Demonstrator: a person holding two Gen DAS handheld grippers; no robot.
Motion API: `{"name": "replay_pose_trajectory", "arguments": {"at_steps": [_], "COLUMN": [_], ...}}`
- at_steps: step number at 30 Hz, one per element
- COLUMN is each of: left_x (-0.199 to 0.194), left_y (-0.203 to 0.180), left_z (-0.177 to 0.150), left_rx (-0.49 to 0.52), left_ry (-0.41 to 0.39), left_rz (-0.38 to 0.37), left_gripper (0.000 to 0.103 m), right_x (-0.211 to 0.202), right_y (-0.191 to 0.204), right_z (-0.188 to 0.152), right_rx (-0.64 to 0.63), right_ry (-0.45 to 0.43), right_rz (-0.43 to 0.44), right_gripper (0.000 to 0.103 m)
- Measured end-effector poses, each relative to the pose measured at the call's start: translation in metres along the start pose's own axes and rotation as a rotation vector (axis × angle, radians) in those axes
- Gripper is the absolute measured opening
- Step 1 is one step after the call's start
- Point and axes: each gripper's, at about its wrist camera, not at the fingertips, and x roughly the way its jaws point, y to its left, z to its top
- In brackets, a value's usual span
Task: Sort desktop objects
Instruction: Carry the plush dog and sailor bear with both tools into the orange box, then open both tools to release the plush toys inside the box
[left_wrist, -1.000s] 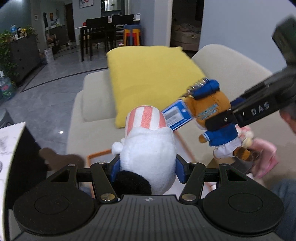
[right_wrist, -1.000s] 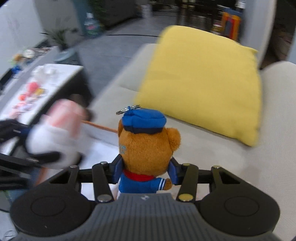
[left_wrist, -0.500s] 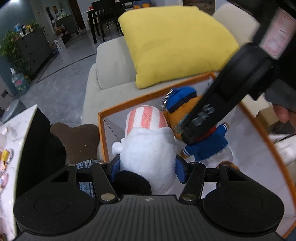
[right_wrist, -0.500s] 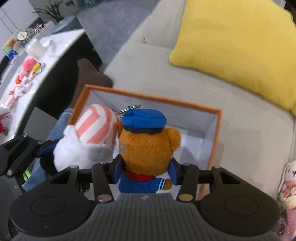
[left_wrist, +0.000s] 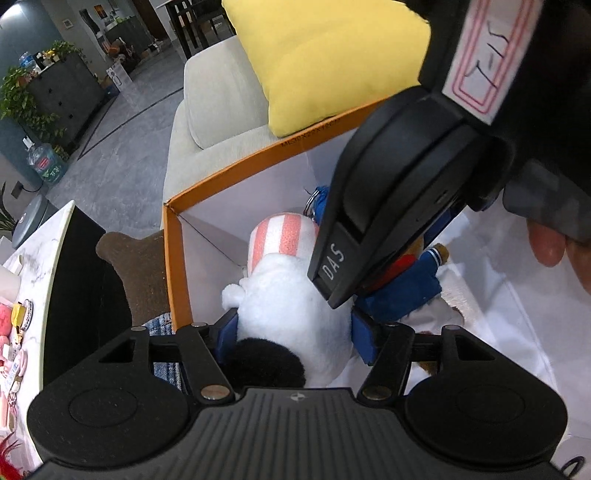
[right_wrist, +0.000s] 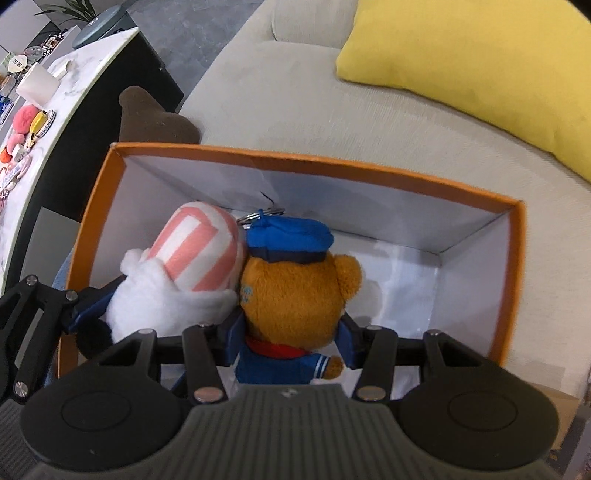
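Both plush toys are sitting low inside the orange box (right_wrist: 515, 280), which is resting on the beige sofa (right_wrist: 295, 110) just beside the yellow cushion (right_wrist: 480, 62).

Left gripper (left_wrist: 293, 332): fingers (left_wrist: 226, 332) are flanking the white plush (left_wrist: 291, 295) at its body. Jaws have just been opening, toy between them; whether the pads are pressing on it I cannot tell. Long axis is running away from the camera, striped pink-and-white cap (left_wrist: 280, 240) pointing toward the far-left box corner, black end nearest the gripper.

Right gripper (right_wrist: 291, 339): fingers (right_wrist: 232, 339) are closed on the bear plush (right_wrist: 295, 291) at the neck, about half open. The bear is facing away, with its blue cap (right_wrist: 288, 236) and keyring toward the far box wall and its long axis roughly parallel to the white plush. The two heads are touching, bear on the right.

In the left wrist view the right gripper body is blocking most of the bear (left_wrist: 402, 291).

Versus a second ago: both toys were then above the sofa with the cushion behind them and the box hardly showing. Half a second ago they were over the box opening. Now the box walls are rising around them, so both hands have dropped and tilted further down. The bear's tilt in the left view has changed from sideways to alongside the white plush. Grip on the bear looks unchanged.

A white marble tabletop (right_wrist: 66, 96) with small items is sitting off to the left.
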Motion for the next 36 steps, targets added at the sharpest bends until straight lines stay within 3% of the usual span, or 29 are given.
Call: {"name": "replay_pose_trajectory", "arguments": {"at_steps": [7,13,14,15,19,21,25,32,36], "left_x": [0.000,-0.021,-0.025,-0.028,-0.035,-0.032,-0.030,-0.034,-0.028], "left_y": [0.004,0.019,0.021,0.023,0.029,0.034,0.038,0.045,0.046], "left_z": [-0.001,-0.009,-0.012,-0.014,-0.025,-0.027,-0.029,-0.029,-0.029], "left_rx": [0.002,-0.006,-0.003,-0.002,-0.017,-0.028,-0.065,-0.074,-0.077], "left_ry": [-0.042,-0.093,-0.097,-0.104,-0.118,-0.116,-0.128,-0.142,-0.136], "left_rz": [-0.035,-0.087,-0.096,-0.105,-0.137,-0.146,-0.166,-0.154,-0.154], "left_gripper": [0.074,0.073,0.071,0.062,0.041,0.039,0.038,0.033,0.033], "right_x": [0.009,-0.009,-0.012,-0.015,-0.019,-0.018,-0.008,0.001,0.005], "right_y": [-0.001,-0.005,-0.005,-0.005,-0.005,-0.006,-0.010,-0.014,-0.009], "right_z": [0.003,0.005,0.004,0.002,-0.006,-0.010,-0.016,-0.014,-0.015], "right_rx": [-0.020,-0.029,-0.033,-0.036,-0.034,-0.029,-0.006,0.055,0.028], "right_ry": [-0.018,-0.056,-0.058,-0.058,-0.058,-0.060,-0.076,-0.141,-0.154], "right_rz": [0.026,0.059,0.064,0.070,0.085,0.092,0.096,0.203,0.186], "right_gripper": [0.056,0.065,0.065,0.065,0.057,0.055,0.037,0.026,0.026]}}
